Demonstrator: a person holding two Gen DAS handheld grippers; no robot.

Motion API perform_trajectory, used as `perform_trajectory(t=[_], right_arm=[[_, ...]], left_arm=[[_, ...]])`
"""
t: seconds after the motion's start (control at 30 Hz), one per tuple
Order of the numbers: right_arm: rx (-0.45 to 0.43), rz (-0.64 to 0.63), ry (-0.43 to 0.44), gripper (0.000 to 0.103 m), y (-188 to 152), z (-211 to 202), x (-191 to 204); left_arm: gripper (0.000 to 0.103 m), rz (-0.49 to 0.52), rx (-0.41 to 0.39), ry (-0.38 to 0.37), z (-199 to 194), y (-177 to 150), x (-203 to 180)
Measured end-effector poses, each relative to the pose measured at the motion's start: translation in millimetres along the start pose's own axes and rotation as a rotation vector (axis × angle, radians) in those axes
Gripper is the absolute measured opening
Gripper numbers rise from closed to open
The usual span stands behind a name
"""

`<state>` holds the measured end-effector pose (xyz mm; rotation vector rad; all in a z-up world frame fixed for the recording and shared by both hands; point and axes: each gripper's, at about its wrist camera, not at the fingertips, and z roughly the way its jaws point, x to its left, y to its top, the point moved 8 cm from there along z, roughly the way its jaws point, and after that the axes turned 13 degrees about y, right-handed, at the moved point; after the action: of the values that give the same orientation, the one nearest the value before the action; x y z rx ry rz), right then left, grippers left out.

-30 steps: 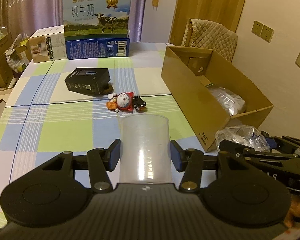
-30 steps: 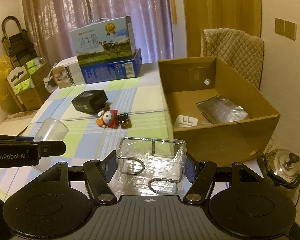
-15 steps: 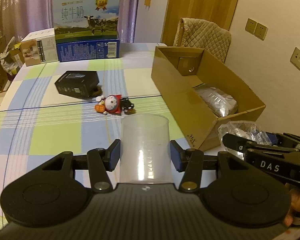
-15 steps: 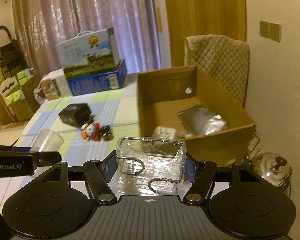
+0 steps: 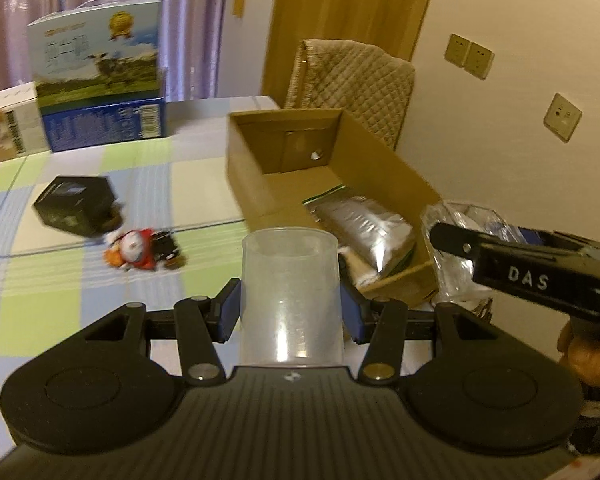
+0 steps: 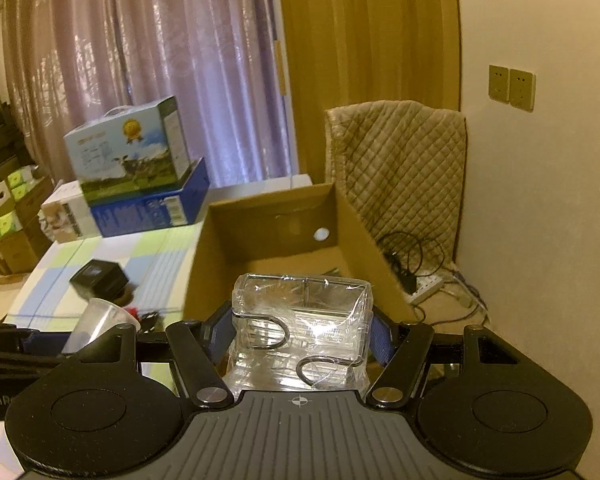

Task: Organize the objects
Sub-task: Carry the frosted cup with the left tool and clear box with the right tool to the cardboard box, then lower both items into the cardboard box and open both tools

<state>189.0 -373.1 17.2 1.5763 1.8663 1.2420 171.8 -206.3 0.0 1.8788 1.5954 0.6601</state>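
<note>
Left hand-held gripper (image 5: 291,307) clamped on clear plastic cup (image 5: 291,292), upright, held above desk (image 5: 80,280) near cardboard box (image 5: 380,168). Right hand-held gripper (image 6: 302,330) clamped on plastic-wrapped clear container (image 6: 302,328), raised over box's near wall. Box at desk's right edge, silver pouch (image 5: 360,228) inside. Black box (image 5: 74,204), toy figure (image 5: 134,254) mid-desk.

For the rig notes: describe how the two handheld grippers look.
Both are black: a ribbed body, two round discs, hinged linkage arms with silver pivots, blue pads. The left gripper carries white "GenR" lettering seen from the right wrist view; the right gripper reads "DAS".
</note>
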Motion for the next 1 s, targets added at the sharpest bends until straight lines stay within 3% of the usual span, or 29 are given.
perform_trajectory(t=[0.3,0.73,0.83,1.0], right_arm=[[0.011,0.034,0.005,0.064,18.1,17.2,-32.6],[0.024,0.076,-0.002,0.064,25.4,39.6,-57.6],[0.025,0.078,-0.003,0.064,25.2,41.1,-59.2],[0.030,0.081,0.006,0.064,22.6,43.8,-56.6]], left_arm=[[0.047,0.026,-0.003,-0.046,25.9,32.3,-45.7],[0.047,0.051,0.030,-0.075,69.2,49.5,-71.0],[0.077,0.055,0.011,-0.072,76.1,53.9,-72.2],[0.074,0.032,0.006,-0.055,81.0,58.6,-55.8]])
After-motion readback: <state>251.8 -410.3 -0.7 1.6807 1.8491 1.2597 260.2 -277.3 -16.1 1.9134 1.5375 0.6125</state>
